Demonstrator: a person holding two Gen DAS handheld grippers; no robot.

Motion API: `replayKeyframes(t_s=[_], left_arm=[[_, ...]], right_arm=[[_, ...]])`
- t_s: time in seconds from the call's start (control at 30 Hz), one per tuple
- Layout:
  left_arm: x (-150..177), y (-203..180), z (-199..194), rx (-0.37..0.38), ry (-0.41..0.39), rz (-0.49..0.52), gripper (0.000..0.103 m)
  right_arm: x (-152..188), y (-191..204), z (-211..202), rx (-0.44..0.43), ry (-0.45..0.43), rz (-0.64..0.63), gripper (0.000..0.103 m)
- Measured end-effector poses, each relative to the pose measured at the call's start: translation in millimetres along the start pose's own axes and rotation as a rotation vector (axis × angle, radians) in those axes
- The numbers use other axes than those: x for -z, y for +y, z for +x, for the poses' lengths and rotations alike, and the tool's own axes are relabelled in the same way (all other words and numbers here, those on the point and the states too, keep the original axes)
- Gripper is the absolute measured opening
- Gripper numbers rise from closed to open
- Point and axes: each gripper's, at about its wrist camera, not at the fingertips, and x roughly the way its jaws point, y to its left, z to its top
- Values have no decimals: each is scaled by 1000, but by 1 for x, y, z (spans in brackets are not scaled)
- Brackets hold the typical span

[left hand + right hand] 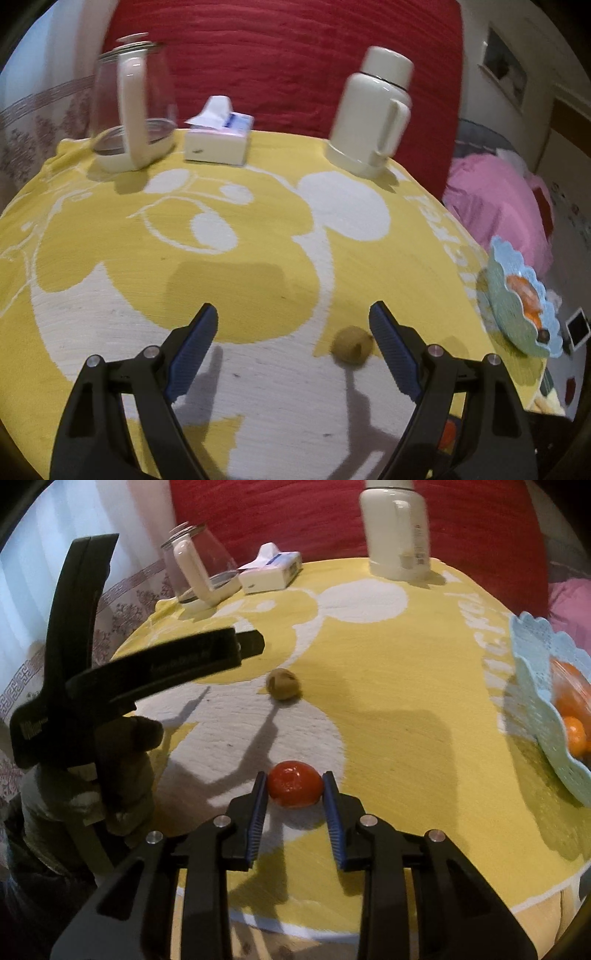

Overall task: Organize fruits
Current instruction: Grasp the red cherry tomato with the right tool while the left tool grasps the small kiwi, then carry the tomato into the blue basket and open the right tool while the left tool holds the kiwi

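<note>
The right gripper [294,786] was closed on a red fruit [293,789], most likely a tomato, with the blue pads pressing it on both sides. The fruit was still low, at the near part of the yellow tablecloth [406,709], so the step in hand was the pick, not yet the carrying.

The left gripper [293,317] was open wide and held nothing. A small brownish fruit [351,345] lay on the cloth just inside its right finger, not touched by it. In the right wrist view this fruit was near the middle of the table, and the left gripper was seen from the side, held by a gloved hand [122,775].

The light blue basket [535,686] stood at the right edge of the table, tilted in the fisheye picture, with some orange fruits [576,734] already inside. How many there were I could not tell, because the edge of the view was blurred.

In my judgement the next move calls for lifting the red fruit clear of the cloth, carrying it to the right over the wavy rim of the basket, and opening the jaws only when it is low inside. The left gripper would need to center on the brownish fruit before closing.
</note>
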Motion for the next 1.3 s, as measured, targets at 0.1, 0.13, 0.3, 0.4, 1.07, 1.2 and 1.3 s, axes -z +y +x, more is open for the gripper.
replayKeyframes(t_s=[0.1,0.13,0.3,0.4,1.07,1.2,1.3], left_arm=[[2,-11,7,33,32,45,78],[3,-13,9,34,39,53,75],[6,-20,24,31,104,79,62],[6,-21,26,41,108,88,58],[14,-36,23,159,120,146,25],[14,-36,17,165,98,131,25],[14,-36,15,158,87,125,25]], right_arm=[[4,-6,-4,7,-2,16,31],[6,-8,-4,7,-2,20,31],[8,-11,-9,2,-13,37,31],[9,-11,-9,-2,-16,37,31],[10,-15,-15,2,-32,63,31],[10,-20,-24,10,-49,79,31],[6,-27,-34,23,-78,94,31]])
